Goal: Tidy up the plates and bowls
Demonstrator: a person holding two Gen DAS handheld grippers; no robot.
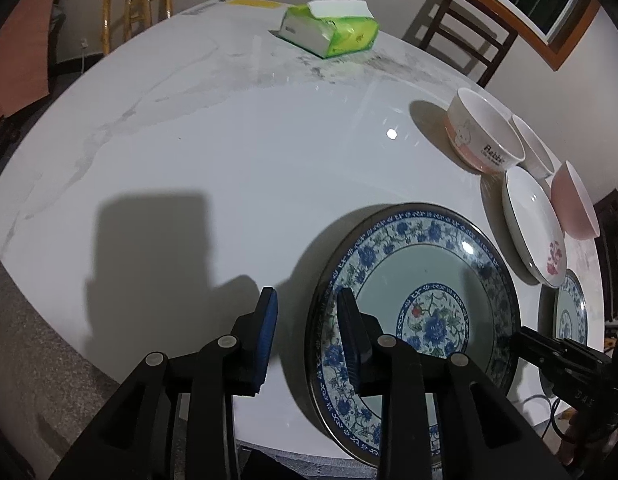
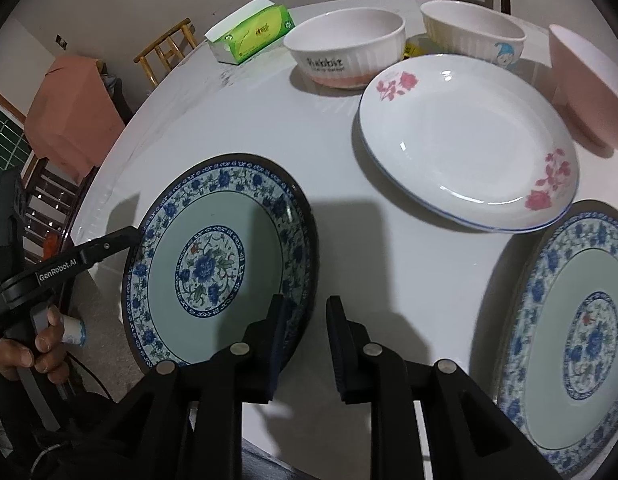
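Basically it comes down to which rim is in whose reach. My left hand-held gripper [image 1: 307,334] is spread, nothing between the pads, and it straddles the left rim of the near blue floral plate [image 1: 413,304]: the right finger sits over the patterned border, the left finger over bare surface [image 1: 213,152] just outside the edge. I can't tell if either pad is touching the plate. My right hand-held gripper [image 2: 303,342] is also spread and holding nothing; its left finger overlaps the right rim of that same plate [image 2: 217,260], its right finger hangs over bare surface in the gap

So the plate lies between the two grippers, left one on its left edge, right one on its right edge. The plate is round, so there's no long axis to line up with; what matters is the rim running between the fingers

The second blue floral plate [image 2: 577,332] is just right of my right gripper. The white rose plate [image 2: 465,140] is beyond, the rabbit bowl [image 2: 345,46], cartoon bowl [image 2: 473,32] and pink bowl [image 2: 589,88] behind it. The tissue pack [image 2: 251,34] is far back

My guess: the left gripper is better placed to pinch the rim, then carry the plate right towards its twin
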